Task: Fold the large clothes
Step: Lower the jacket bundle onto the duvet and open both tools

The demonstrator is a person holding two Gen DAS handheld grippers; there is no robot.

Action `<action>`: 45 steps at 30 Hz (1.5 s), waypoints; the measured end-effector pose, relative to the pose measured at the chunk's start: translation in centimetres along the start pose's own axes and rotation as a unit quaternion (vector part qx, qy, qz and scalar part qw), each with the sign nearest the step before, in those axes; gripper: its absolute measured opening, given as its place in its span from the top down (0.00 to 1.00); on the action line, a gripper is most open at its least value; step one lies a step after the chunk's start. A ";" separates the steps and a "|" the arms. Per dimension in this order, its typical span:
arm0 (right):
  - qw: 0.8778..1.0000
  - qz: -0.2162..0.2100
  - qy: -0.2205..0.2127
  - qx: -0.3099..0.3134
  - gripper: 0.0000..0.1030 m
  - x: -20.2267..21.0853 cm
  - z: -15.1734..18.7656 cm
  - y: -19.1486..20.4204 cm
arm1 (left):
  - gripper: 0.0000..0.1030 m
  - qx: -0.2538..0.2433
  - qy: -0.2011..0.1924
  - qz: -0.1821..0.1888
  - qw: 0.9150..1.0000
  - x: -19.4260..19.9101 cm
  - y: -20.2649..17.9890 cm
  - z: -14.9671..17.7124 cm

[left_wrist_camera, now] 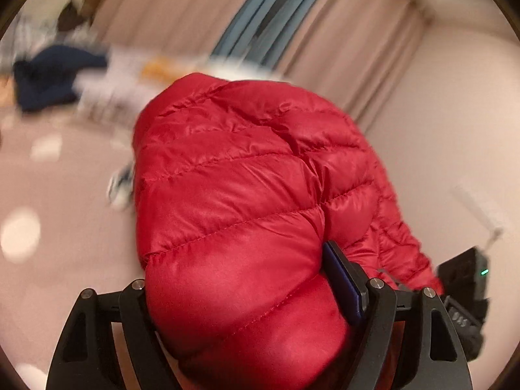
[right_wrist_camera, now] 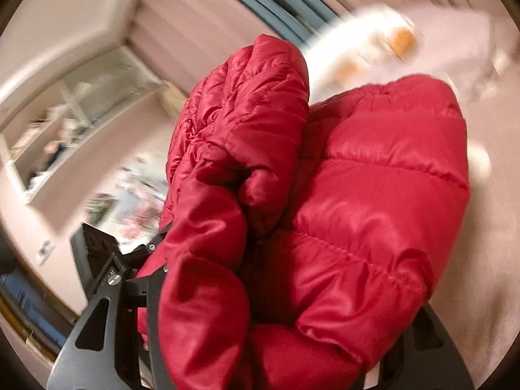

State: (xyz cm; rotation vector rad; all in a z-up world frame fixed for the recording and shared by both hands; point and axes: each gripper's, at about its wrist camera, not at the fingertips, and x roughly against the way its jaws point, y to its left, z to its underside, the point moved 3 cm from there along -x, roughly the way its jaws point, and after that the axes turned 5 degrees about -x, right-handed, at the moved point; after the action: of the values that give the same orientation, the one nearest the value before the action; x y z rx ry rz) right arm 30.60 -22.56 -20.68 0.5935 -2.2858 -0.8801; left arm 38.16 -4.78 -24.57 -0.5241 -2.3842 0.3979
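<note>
**Red puffer held in both grippers, well off the surface**

We have one red quilted jacket [left_wrist_camera: 247,195], and it fills both wrist views. Our left gripper [left_wrist_camera: 256,295] is clamped on a thick roll of it: the blue pad [left_wrist_camera: 344,289] on one finger presses into the padding, while the other finger is buried under the fabric. Our right gripper [right_wrist_camera: 269,325] has bunched folds of the same jacket [right_wrist_camera: 357,195] packed between its fingers, so we judge it is gripping too, though its pads are hidden.

What could go wrong, as we judge it: the shell looks slick and the filling springy, so a bundle this thick may squeeze out of either grip if we jerk it. The loose part, perhaps a sleeve [right_wrist_camera: 247,113], that stands up in the right view could flop under the body and spoil the fold. Both backgrounds are smeared, so we cannot tell how clear the pale surface [left_wrist_camera: 65,175] is where the jacket would land.

Counted: one jacket, two grippers, one dark blue garment [left_wrist_camera: 52,78] lying far off beside blurred clutter
</note>
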 end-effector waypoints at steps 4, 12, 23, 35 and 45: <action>0.992 0.086 0.074 -0.052 0.42 -3.8 2.1 -5.6 | 0.14 0.018 0.029 -0.030 0.999 -2.7 2.1 2.3; 0.984 0.176 0.025 -0.021 0.15 1.1 0.0 -4.5 | 0.14 0.024 0.023 -0.085 0.996 1.6 1.4 1.0; 0.980 0.180 -0.065 0.050 0.15 6.5 -1.6 1.8 | 0.39 -0.036 -0.056 -0.200 0.978 8.9 -0.7 -0.5; 0.966 0.253 0.031 0.047 0.69 0.3 -0.2 -1.9 | 0.55 -0.062 0.024 -0.214 0.975 4.1 -0.4 1.0; 0.954 0.252 -0.073 0.147 0.69 11.0 -1.2 8.9 | 0.55 -0.126 -0.134 -0.217 0.959 17.9 -9.6 -1.5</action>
State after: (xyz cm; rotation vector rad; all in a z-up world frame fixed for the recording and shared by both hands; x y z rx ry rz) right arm 21.91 -23.51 -9.44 0.0464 -2.5522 -0.3473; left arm 24.00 -4.60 -9.91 -0.0430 -2.7385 -0.0366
